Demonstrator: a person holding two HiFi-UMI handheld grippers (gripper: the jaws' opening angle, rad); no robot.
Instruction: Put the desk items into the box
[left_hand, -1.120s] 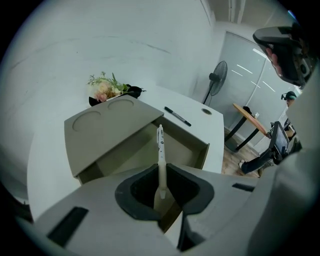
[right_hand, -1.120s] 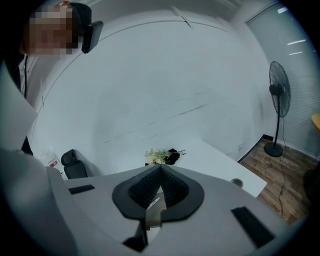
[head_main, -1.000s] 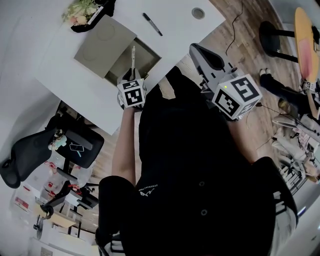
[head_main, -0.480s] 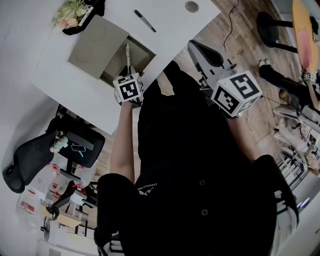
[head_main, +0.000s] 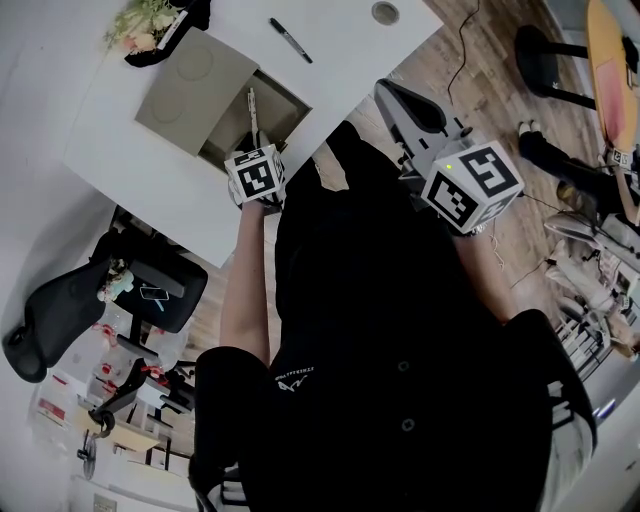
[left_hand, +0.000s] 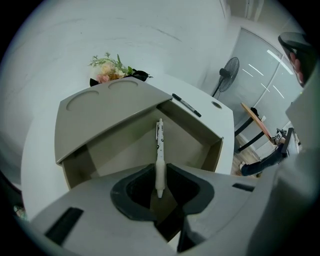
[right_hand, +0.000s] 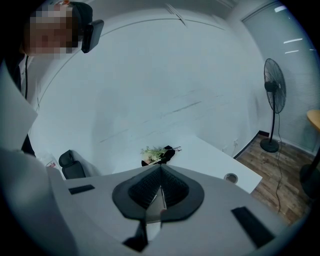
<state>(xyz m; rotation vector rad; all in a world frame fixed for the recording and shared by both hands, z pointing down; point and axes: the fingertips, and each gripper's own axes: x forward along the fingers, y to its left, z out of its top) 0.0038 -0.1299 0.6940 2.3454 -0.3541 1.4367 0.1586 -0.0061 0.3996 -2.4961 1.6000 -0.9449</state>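
Note:
A grey box (head_main: 268, 108) stands on the white desk (head_main: 130, 160), its lid (head_main: 185, 80) swung open to the left. My left gripper (head_main: 256, 142) is shut on a white pen (head_main: 252, 112), which points forward over the box opening (left_hand: 192, 137). In the left gripper view the pen (left_hand: 159, 150) sits pinched between the jaws of the left gripper (left_hand: 160, 169). A black marker (head_main: 290, 41) lies on the desk beyond the box. My right gripper (head_main: 392, 98) is off the desk's right edge; in its own view the right gripper (right_hand: 160, 175) is shut with nothing in it.
A flower bunch with a black object (head_main: 150, 20) lies at the desk's far left corner. A round cable hole (head_main: 385, 13) is at the far right of the desk. A black office chair (head_main: 60, 310) stands left of me; a fan (right_hand: 274, 90) stands by the wall.
The head view has shifted slightly. My left gripper holds the pen over the box as before, and the right gripper has stayed in place.

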